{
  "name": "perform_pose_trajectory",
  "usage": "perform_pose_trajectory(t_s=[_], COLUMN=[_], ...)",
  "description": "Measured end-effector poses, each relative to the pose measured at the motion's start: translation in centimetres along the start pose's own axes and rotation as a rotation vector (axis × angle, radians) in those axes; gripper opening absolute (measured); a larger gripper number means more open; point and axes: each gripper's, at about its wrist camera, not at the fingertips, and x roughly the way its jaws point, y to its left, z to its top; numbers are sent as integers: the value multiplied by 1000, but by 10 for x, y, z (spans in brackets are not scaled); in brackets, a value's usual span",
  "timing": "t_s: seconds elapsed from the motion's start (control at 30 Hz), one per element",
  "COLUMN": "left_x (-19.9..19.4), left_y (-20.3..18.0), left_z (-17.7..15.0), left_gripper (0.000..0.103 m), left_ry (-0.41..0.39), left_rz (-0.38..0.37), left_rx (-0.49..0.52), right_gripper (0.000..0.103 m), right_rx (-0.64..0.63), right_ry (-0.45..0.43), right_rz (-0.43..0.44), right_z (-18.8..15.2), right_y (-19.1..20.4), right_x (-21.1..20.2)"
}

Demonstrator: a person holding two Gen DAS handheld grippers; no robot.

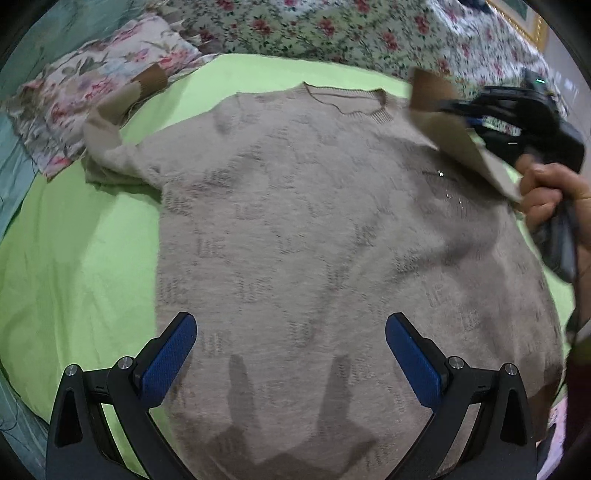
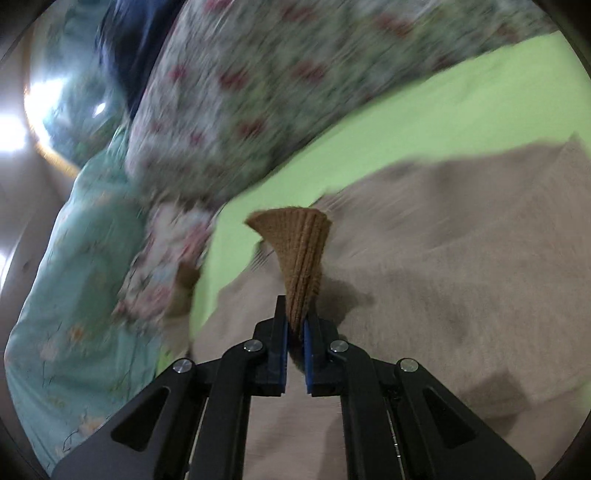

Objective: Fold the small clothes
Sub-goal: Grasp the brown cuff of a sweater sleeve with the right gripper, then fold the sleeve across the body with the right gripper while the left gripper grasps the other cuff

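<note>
Lying flat on a lime-green sheet (image 1: 92,236), a beige knitted sweater (image 1: 314,229) with a faint woven pattern filled most of the left wrist view, its neckline (image 1: 347,99) pointing away from the camera toward a floral quilt (image 1: 332,29). The left gripper (image 1: 291,354) hung above the sweater's lower part with its blue-padded jaws spread wide and nothing between them; its shadow fell on the knit below.

At the right edge of that view, the person's right hand (image 1: 550,192) held the right gripper (image 1: 454,107), which was clamped on the brown ribbed cuff (image 2: 303,258) of one sleeve (image 1: 465,144) and carried it raised over the shoulder area of the garment. The right wrist view, heavily blurred, showed the cuff pinched tight between the closed pads and fanning out beyond them, with the sweater's body spread beneath.

The other sleeve (image 1: 118,147) lay bunched at the far left side, its brown cuff (image 1: 151,77) resting against a flowered pillow (image 1: 85,85). A pale blue-green patterned cloth (image 2: 70,295) lay beside the sheet.
</note>
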Motion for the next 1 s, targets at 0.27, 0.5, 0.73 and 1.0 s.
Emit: perform_pose_trajectory(t_s=[0.27, 0.5, 0.73, 1.0], left_x=[4, 34, 111, 120], left_y=[29, 33, 22, 15], left_z=[14, 58, 114, 139], left_gripper=[102, 102, 98, 6], left_ry=[-19, -45, 52, -19], left_rz=[-98, -209, -333, -339], left_rx=[-83, -108, -156, -147], right_gripper=[11, 42, 47, 51], right_rx=[-51, -15, 3, 56], right_ry=[203, 231, 46, -119], right_rz=[89, 110, 68, -72], right_z=[-52, -62, -59, -58], right_y=[51, 43, 22, -27], right_x=[94, 82, -20, -110])
